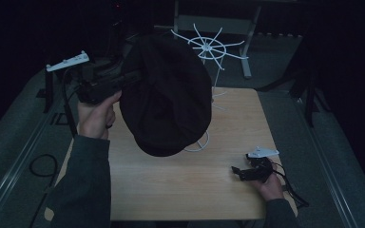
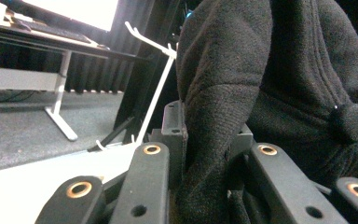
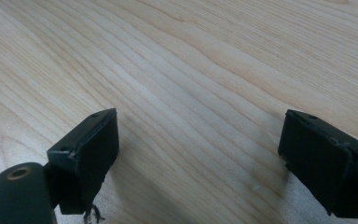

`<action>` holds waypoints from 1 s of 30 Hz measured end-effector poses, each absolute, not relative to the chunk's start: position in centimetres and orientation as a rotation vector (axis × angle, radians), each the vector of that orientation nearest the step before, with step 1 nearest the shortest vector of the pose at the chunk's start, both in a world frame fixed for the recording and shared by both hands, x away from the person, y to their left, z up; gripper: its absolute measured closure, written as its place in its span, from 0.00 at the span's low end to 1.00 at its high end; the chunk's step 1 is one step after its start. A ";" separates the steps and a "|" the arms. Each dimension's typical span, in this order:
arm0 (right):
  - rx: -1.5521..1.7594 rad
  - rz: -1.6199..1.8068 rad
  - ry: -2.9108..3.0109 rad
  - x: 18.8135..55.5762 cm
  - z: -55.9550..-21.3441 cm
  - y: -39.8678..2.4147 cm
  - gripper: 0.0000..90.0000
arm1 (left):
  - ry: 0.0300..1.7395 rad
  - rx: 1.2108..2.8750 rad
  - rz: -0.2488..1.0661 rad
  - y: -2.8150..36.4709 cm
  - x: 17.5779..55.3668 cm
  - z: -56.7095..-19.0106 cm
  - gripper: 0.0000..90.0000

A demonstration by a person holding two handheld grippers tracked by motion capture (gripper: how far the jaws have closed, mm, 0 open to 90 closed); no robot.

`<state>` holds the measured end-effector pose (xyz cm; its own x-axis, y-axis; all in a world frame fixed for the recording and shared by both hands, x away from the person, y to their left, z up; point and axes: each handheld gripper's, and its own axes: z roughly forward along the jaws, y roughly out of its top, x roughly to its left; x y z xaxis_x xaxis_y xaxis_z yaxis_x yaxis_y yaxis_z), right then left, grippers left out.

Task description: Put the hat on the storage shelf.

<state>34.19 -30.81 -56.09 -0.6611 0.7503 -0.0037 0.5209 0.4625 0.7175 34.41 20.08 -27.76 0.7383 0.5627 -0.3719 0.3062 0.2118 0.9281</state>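
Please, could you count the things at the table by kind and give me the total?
Black hat: 1
White hat stand: 1
Grippers: 2 (left gripper, right gripper)
Total: 4

We're in dark grey long sleeves (image 1: 83,185) on both arms. Our left gripper (image 1: 105,84) is a chunky black thing with a pale three-cornered plate (image 1: 68,61) on top and a black cable (image 1: 67,111) hanging off it. Up close, its black links have brass-ringed holes (image 2: 152,150). Our right gripper (image 1: 254,170) has the same plate, a trailing cable and blocky black fingers (image 3: 91,149) with small screws.
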 end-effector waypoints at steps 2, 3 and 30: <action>1.079 1.011 2.397 34.2 -56.1 -30.8 0.13 | 0.791 1.379 0.212 19.7 34.8 -27.6 0.86; 1.080 1.011 2.397 34.2 -56.1 -30.8 0.13 | 0.795 1.378 0.217 19.5 35.0 -27.5 0.86; 1.079 1.013 2.395 34.2 -56.1 -30.8 0.13 | 0.952 1.448 0.225 16.6 38.5 -30.0 0.84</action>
<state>34.20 -30.81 -56.09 -0.6610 0.7503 -0.0038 0.5197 0.4615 0.7190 38.55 16.64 -29.98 0.6318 0.6572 -0.4110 0.4040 0.1732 0.8982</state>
